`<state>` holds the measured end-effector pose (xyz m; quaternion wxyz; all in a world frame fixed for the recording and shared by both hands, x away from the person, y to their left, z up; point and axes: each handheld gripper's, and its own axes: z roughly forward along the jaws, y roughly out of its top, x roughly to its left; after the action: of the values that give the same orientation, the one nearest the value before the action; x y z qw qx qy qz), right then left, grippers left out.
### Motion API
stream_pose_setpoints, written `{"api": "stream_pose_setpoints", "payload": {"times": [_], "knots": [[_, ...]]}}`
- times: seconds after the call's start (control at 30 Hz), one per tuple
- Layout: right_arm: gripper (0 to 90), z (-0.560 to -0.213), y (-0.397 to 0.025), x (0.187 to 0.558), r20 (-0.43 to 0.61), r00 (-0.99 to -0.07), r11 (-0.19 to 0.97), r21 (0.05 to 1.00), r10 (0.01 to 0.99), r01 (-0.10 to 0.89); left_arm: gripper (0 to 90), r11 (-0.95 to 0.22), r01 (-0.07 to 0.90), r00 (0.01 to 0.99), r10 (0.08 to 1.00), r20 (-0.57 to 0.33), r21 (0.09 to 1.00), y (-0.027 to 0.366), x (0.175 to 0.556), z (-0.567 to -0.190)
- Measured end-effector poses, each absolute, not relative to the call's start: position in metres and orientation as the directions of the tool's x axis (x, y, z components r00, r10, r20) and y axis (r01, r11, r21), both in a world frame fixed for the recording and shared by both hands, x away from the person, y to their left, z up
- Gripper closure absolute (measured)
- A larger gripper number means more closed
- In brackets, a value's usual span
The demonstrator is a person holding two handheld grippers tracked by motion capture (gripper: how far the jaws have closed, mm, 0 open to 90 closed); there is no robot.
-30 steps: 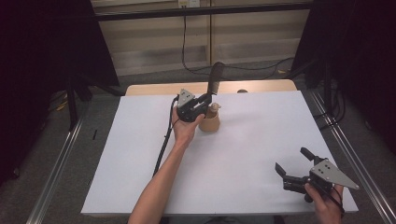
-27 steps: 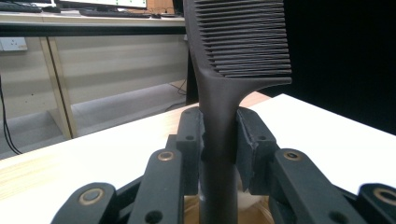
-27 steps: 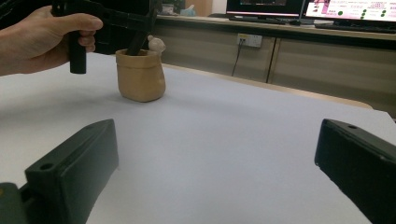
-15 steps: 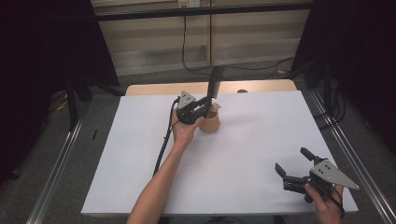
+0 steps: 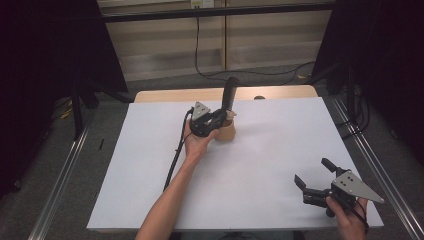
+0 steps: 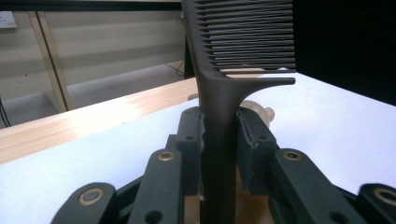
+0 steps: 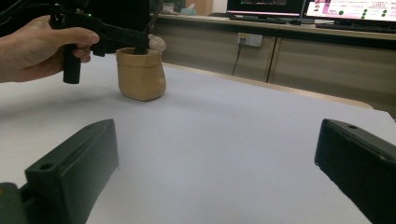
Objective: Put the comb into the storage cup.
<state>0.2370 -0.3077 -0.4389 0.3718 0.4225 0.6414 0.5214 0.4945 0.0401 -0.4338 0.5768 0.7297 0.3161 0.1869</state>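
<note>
Two grippers worked one white table (image 5: 150, 200), most of its surface bare. At left, near the far edge, the left gripper (image 5: 218, 118) pinched one dark comb (image 6: 219, 121) by its handle, upright over one tan holder (image 5: 226, 132). Well apart, by the near right corner, the right gripper (image 5: 314, 175) hovered, jaws spread wide and holding nothing.

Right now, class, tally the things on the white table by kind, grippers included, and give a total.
Grippers: 2, the left gripper and the right gripper
Combs: 1, the black comb
Holders: 1, the tan holder
Total: 4
</note>
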Motion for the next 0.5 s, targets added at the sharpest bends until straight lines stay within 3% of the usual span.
{"api": "stream_pose_setpoints", "payload": {"times": [0.5], "knots": [[0.0, -0.4392, -0.3074, 0.2377, -0.037, -0.368, 0.101, 0.982, 0.929, 0.156, 72.8, -0.16, 0.246, 0.739, 0.669, -0.078, 0.956, 0.0406, 0.4924, -0.4334]]}}
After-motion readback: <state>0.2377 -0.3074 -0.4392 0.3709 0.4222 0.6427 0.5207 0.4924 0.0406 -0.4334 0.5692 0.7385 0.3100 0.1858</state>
